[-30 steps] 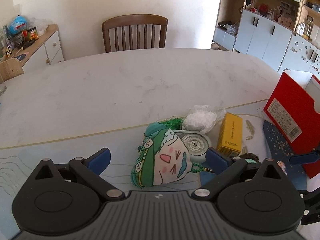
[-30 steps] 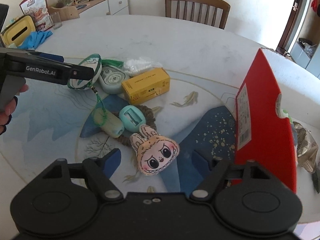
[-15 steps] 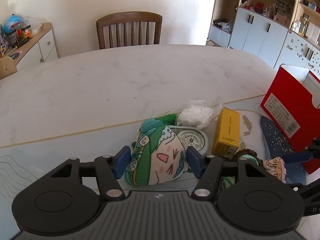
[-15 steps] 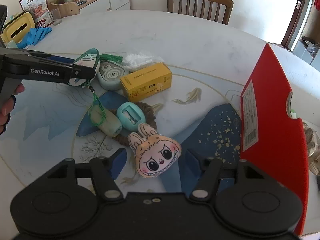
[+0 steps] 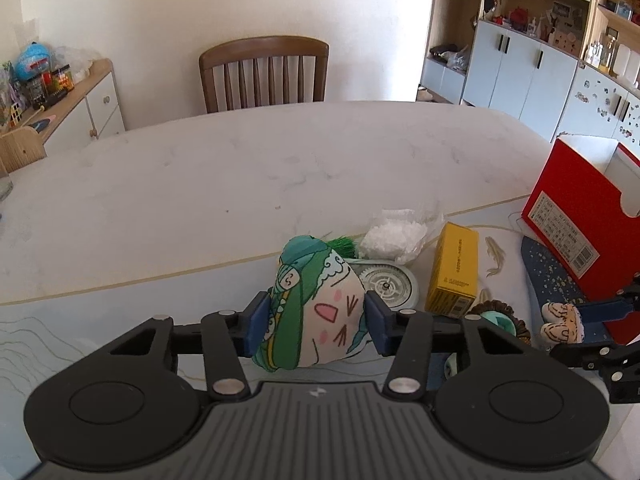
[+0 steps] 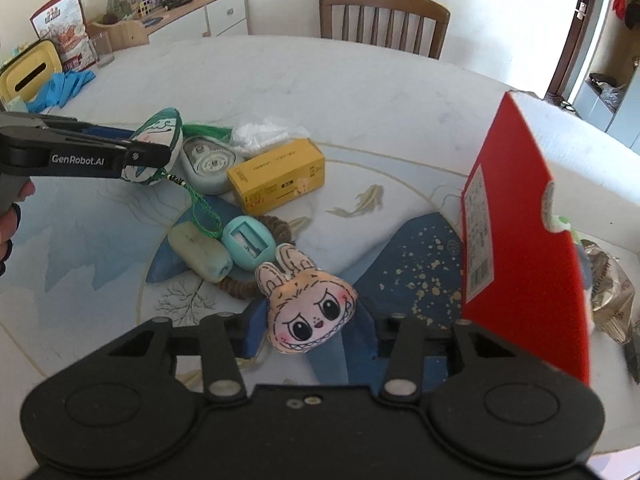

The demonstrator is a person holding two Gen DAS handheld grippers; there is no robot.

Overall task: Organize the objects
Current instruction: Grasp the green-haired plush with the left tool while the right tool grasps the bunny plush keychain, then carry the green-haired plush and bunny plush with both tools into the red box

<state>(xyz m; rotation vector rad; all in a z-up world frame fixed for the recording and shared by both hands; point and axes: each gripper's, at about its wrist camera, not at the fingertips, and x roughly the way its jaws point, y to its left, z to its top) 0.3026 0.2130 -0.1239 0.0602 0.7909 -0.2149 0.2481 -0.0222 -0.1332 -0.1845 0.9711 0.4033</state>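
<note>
A green-and-white plush charm (image 5: pixel 316 312) sits between the blue pads of my left gripper (image 5: pixel 316 316), whose jaws are closing and press on both its sides. From the right wrist view the same charm (image 6: pixel 156 148) hangs just above the mat, trailing a green cord (image 6: pixel 204 216). My right gripper (image 6: pixel 312 332) is closing too, its pads against a pink bunny-faced plush (image 6: pixel 308 312) on the mat. A yellow carton (image 6: pixel 276 180), a round pale-green device (image 6: pixel 208 164), a white bag (image 6: pixel 264 134), a teal oval (image 6: pixel 248 242) and a pale oblong (image 6: pixel 200 252) lie between them.
An open red box (image 6: pixel 520 240) stands upright at the right, with a crumpled foil wrapper (image 6: pixel 612 292) beyond it. A painted mat (image 6: pixel 100 240) covers the near table. A wooden chair (image 5: pixel 264 72) stands at the far side. A yellow tissue box (image 6: pixel 28 76) and blue gloves (image 6: pixel 60 88) lie far left.
Both grippers' jaws have narrowed from wide open onto their plush toys. The left pads now touch the green charm, the right pads the bunny plush. Neither hand has shifted much.
</note>
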